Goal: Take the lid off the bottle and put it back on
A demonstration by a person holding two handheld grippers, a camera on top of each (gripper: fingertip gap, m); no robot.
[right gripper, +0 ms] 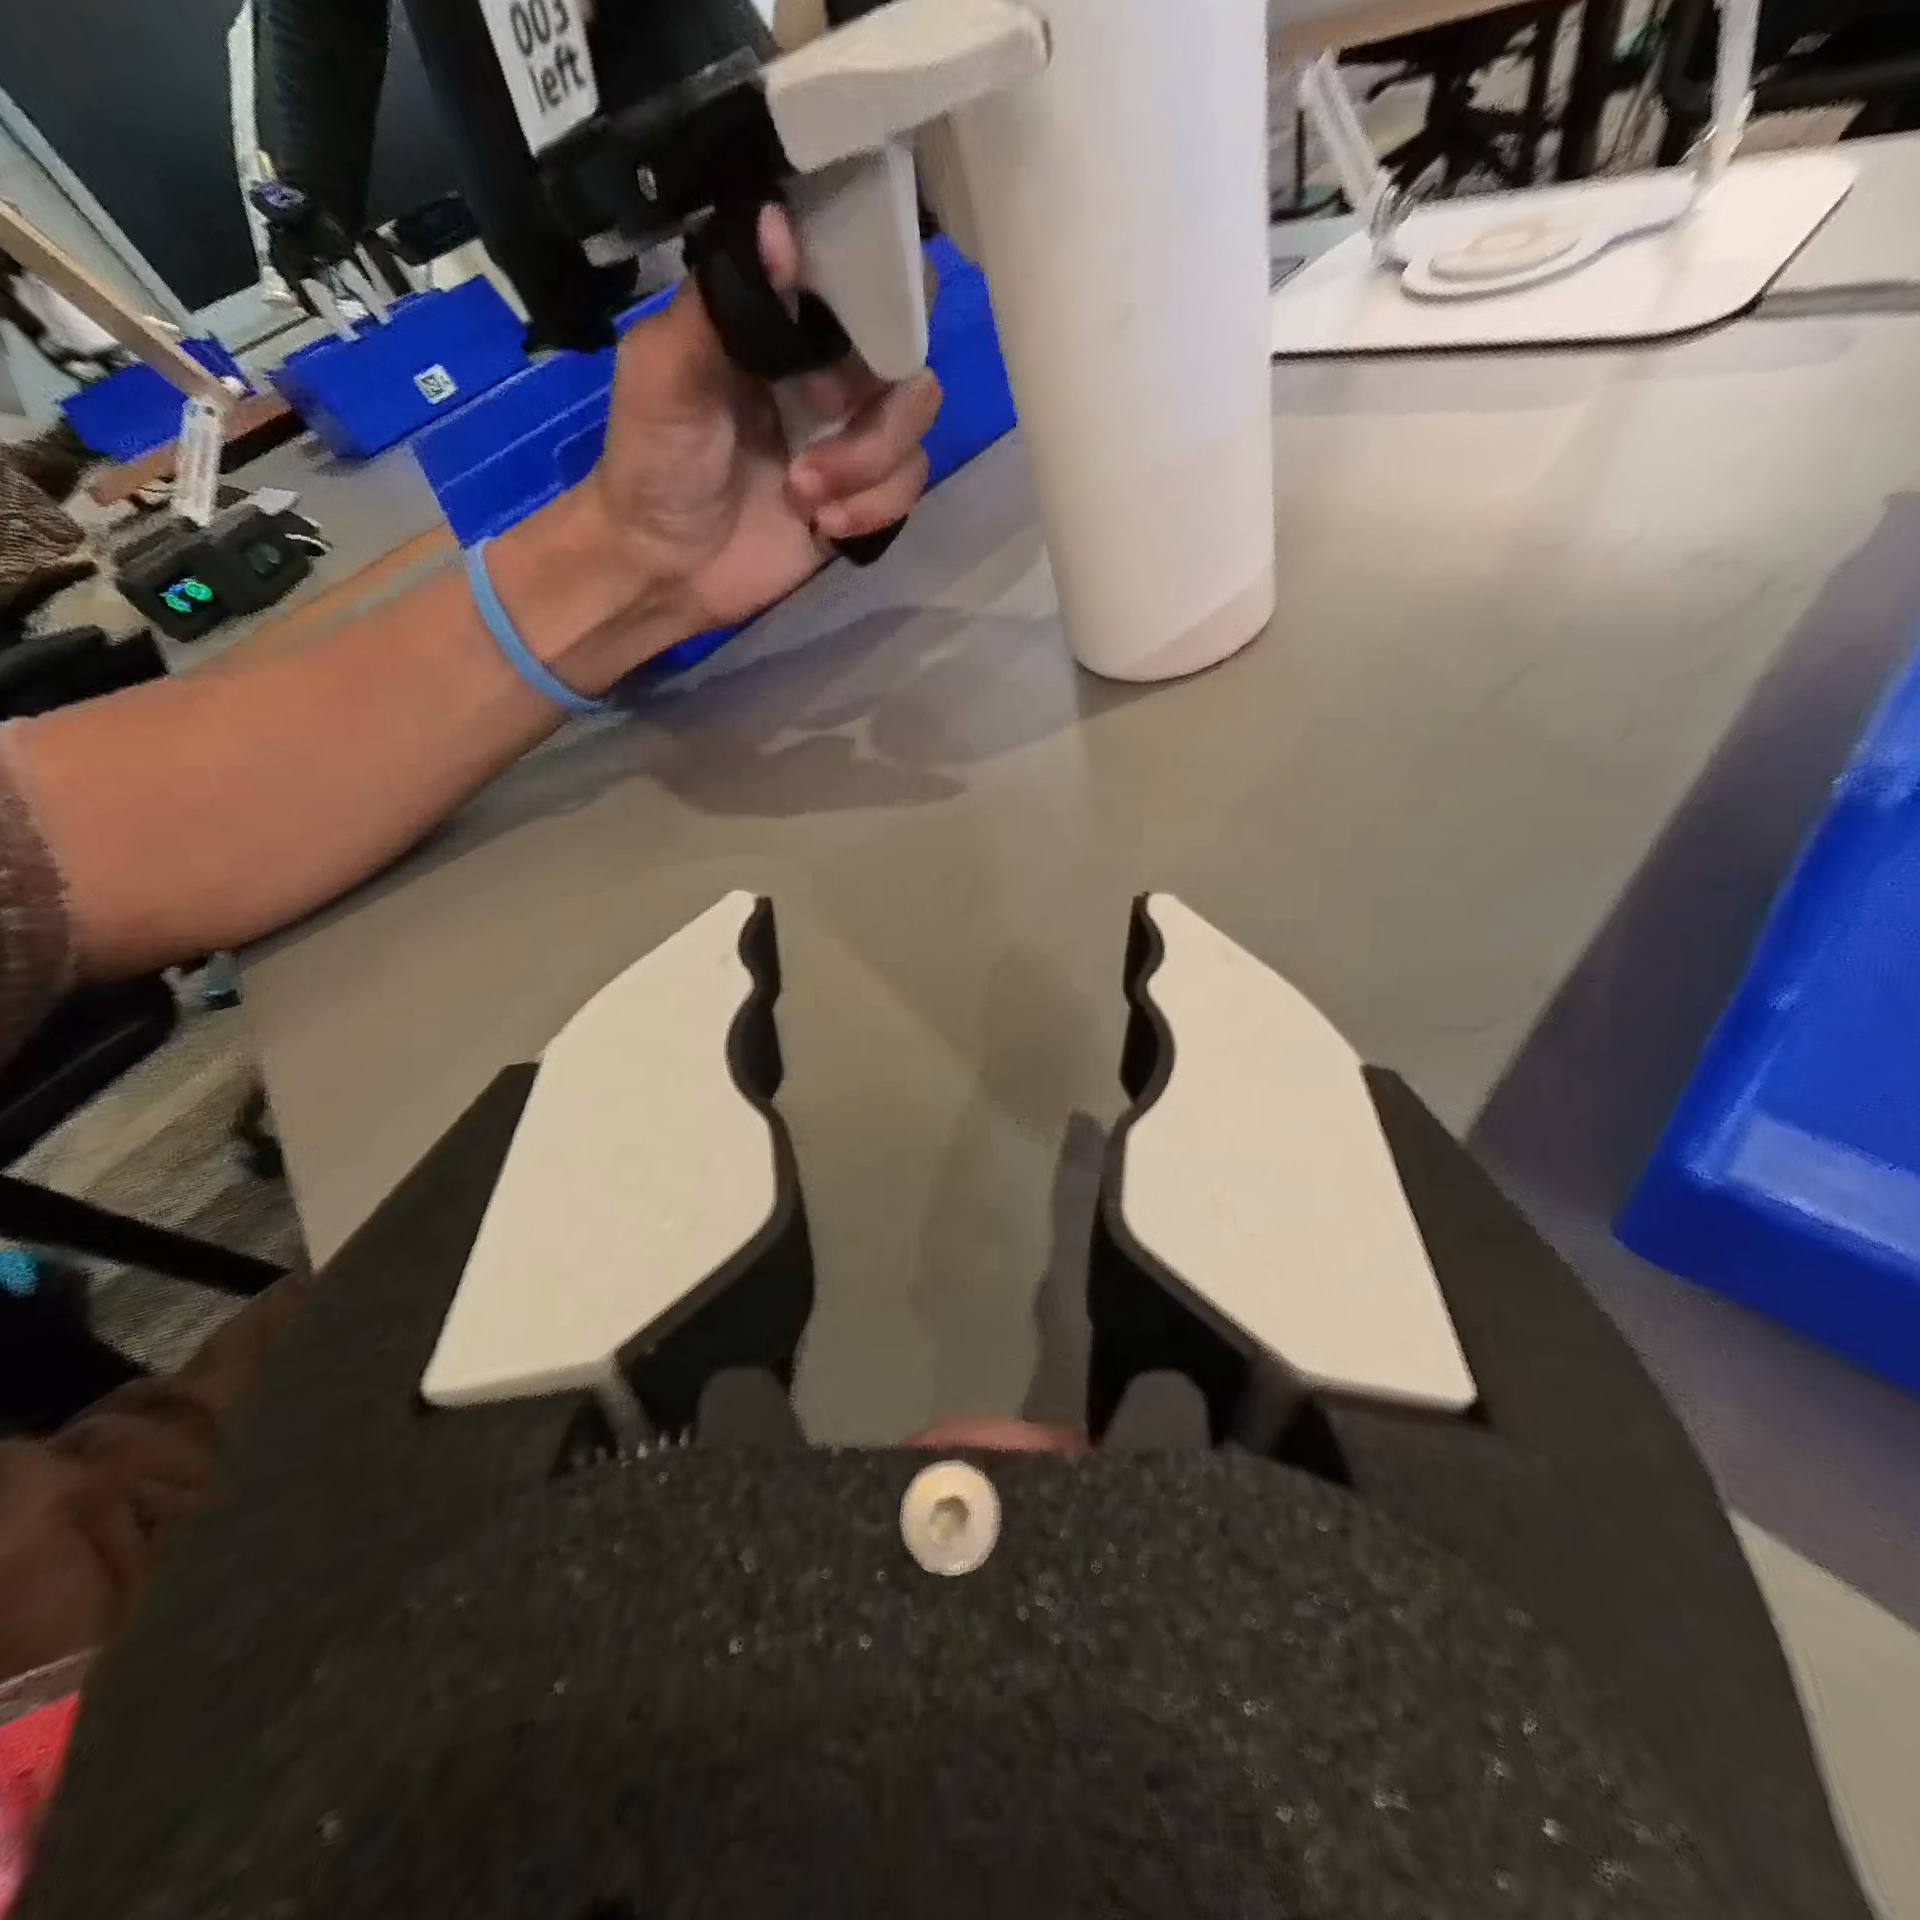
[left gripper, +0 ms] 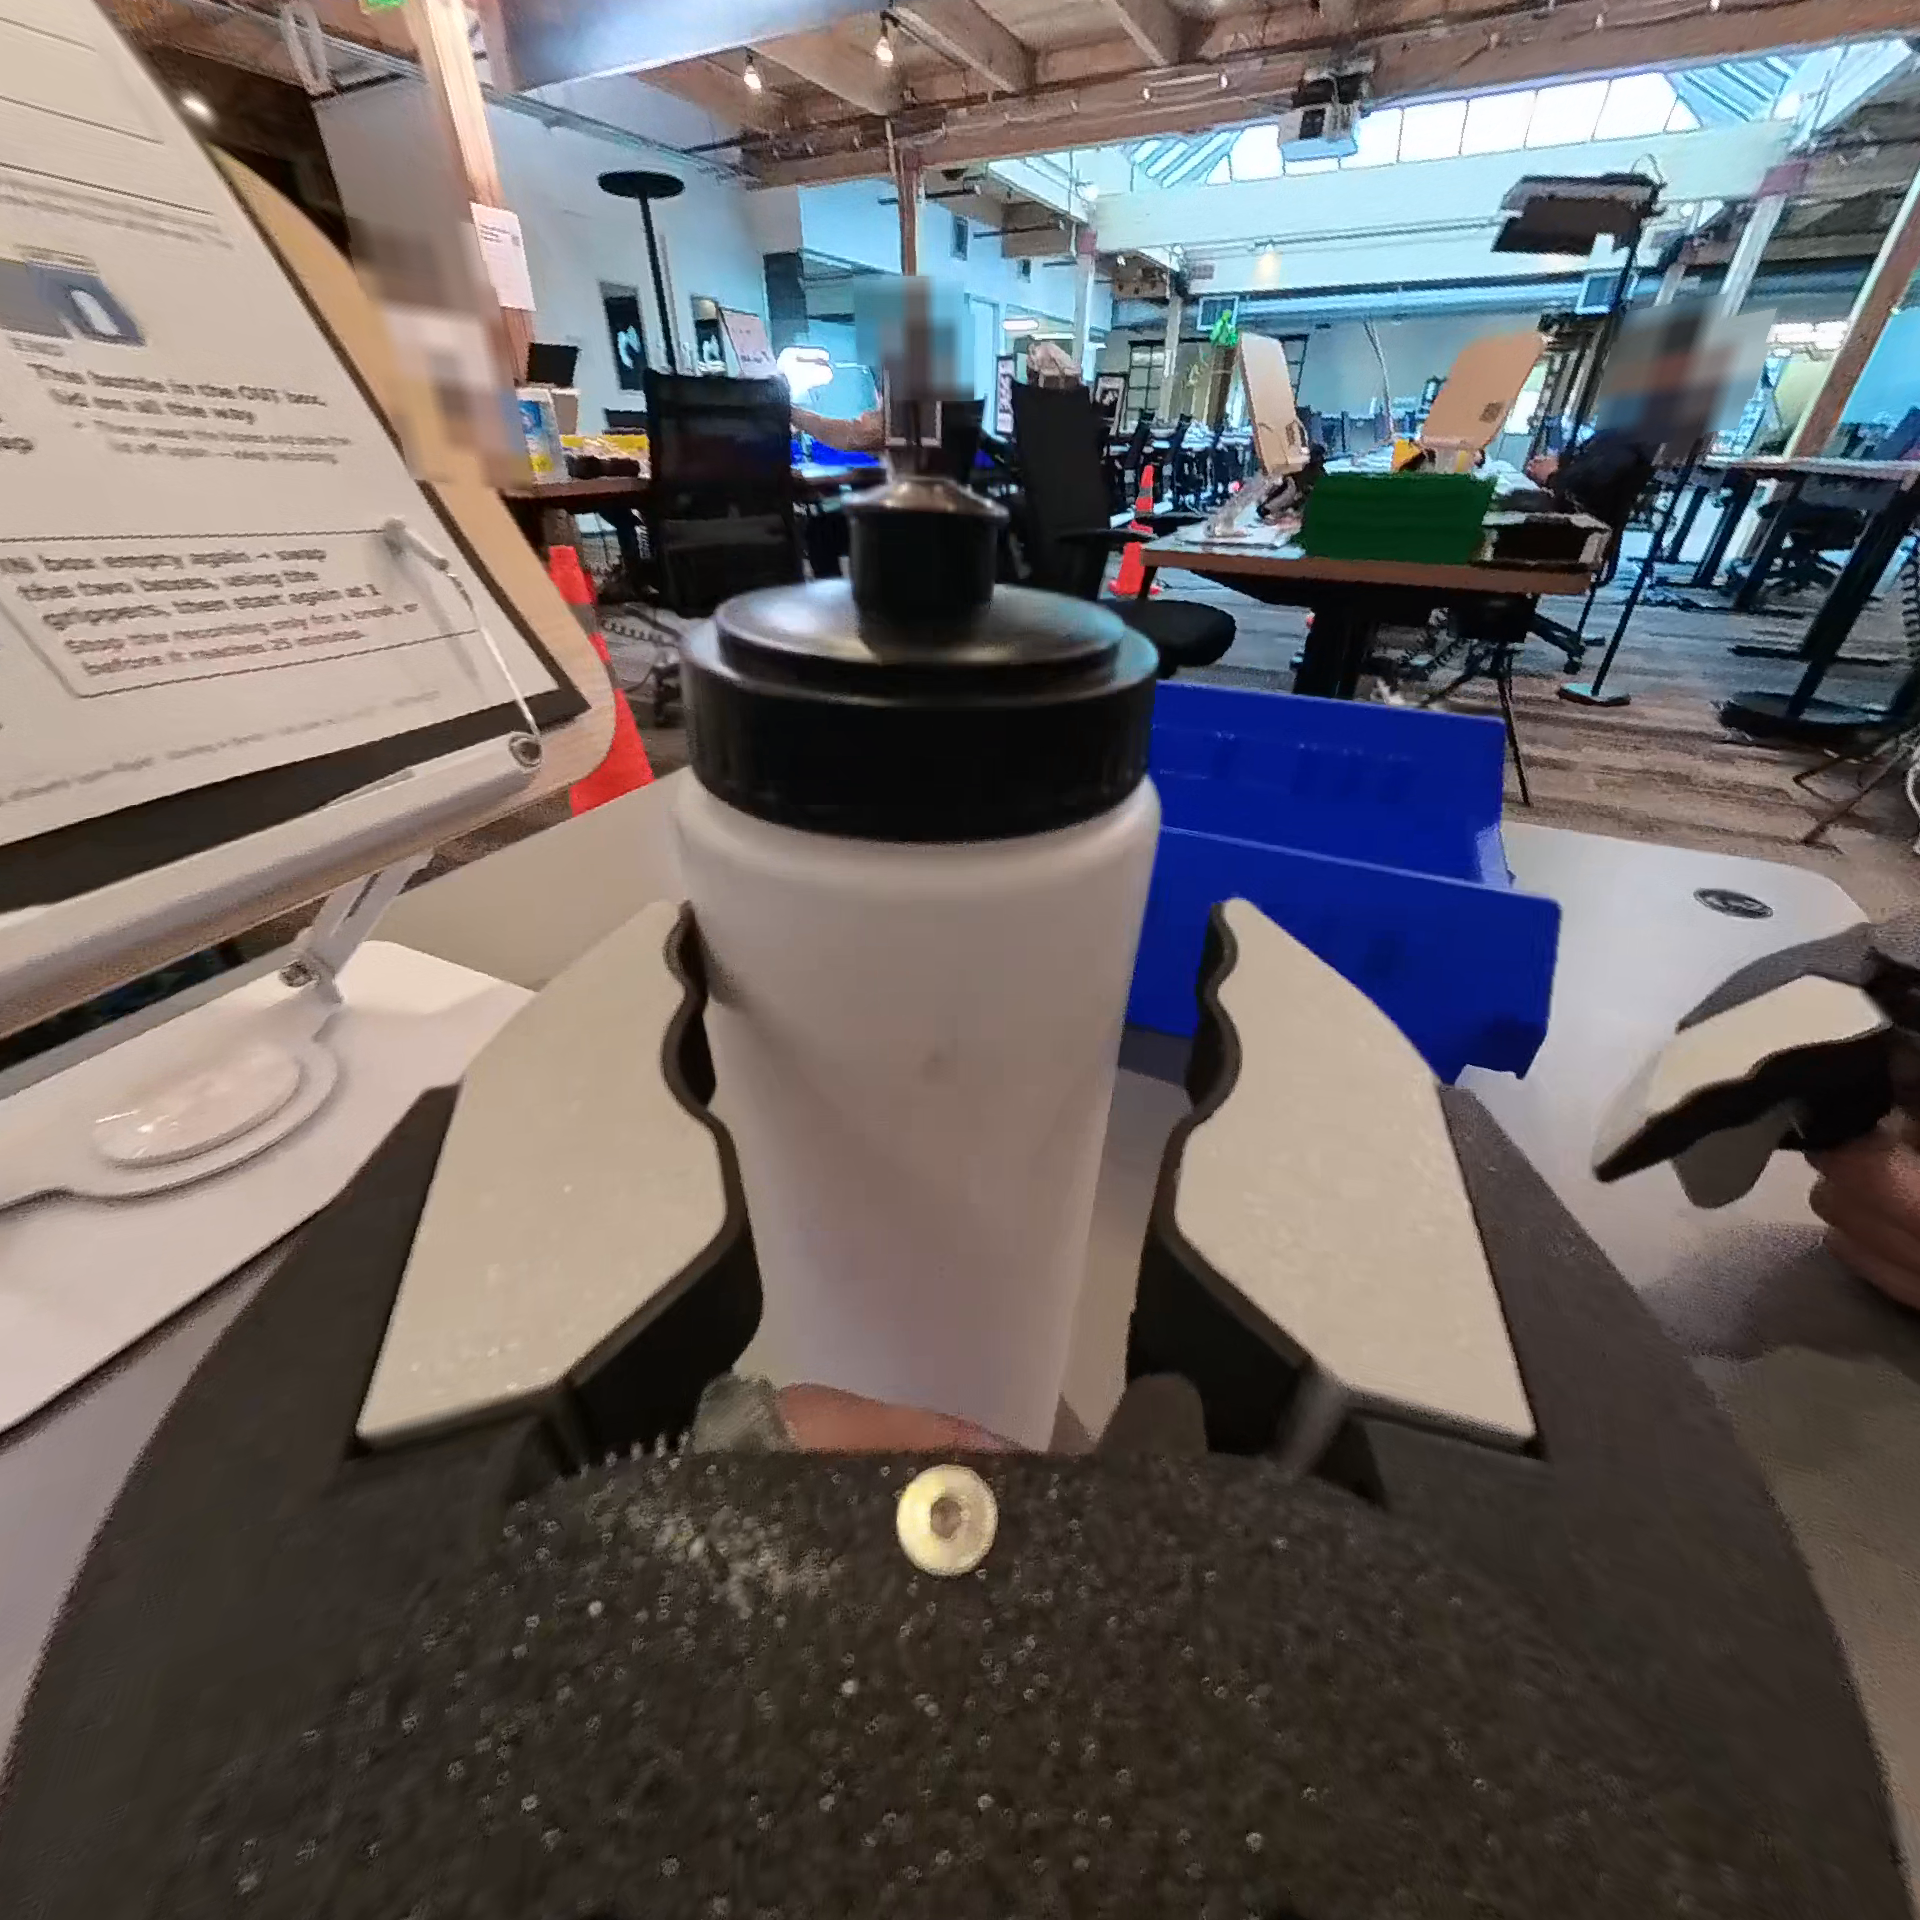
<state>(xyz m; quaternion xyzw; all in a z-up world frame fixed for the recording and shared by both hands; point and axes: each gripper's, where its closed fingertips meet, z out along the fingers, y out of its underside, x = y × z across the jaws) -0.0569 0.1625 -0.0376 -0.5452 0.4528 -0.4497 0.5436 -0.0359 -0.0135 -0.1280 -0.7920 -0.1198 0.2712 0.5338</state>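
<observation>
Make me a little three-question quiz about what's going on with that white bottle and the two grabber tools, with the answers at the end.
1. True or false: the black lid is already off the white bottle.
2. Which tool has the bottle between its fingers? A. left gripper B. right gripper C. neither
3. Fill in: behind the bottle sits a ____ plastic bin.

Key: 1. False, it sits on the bottle. 2. A; a gap shows beside the right-hand finger, so no firm grip yet. The right gripper is open over the table. 3. Blue.
</observation>
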